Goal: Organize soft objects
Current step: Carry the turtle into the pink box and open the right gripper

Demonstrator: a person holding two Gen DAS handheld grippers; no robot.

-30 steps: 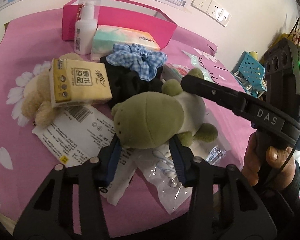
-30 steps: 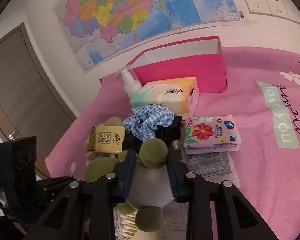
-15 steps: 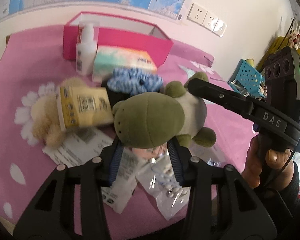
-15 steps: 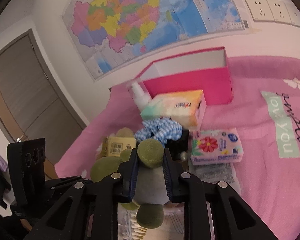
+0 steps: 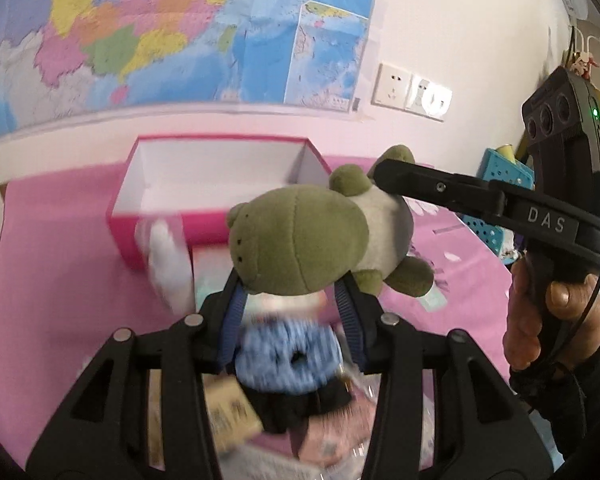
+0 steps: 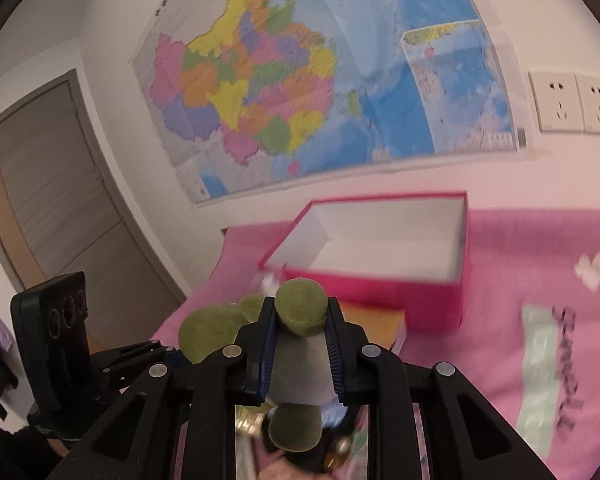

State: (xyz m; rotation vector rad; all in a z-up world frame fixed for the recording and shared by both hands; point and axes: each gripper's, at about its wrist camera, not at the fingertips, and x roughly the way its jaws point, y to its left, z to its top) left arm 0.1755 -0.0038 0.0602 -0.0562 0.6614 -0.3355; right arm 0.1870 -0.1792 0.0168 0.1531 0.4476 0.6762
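A green plush frog [image 5: 300, 240] with a grey body hangs in the air between both grippers. My left gripper [image 5: 290, 284] is shut on its head from below. My right gripper [image 5: 384, 176] comes in from the right, shut on its body. In the right wrist view the right gripper [image 6: 300, 312] squeezes the frog's grey body [image 6: 300, 360], and the left gripper [image 6: 140, 354] shows at lower left. The open pink box [image 5: 204, 224], white inside, stands behind and below the frog; in the right wrist view the same pink box [image 6: 380, 296] lies straight ahead.
Beneath the frog on the pink bedspread [image 5: 60, 280] lie a blue checked scrunchie [image 5: 284, 352], a yellow tissue pack [image 5: 232, 416] and a blurred white bottle [image 5: 168, 264]. A tissue box [image 6: 376, 320] sits before the pink box. A hand [image 5: 540, 320] holds the right gripper. A blue basket [image 5: 496, 172] stands far right.
Both grippers have risen with the frog, lifting it off the pile toward the pink box. The right jaws have narrowed on its body. The views now take in the wall map.
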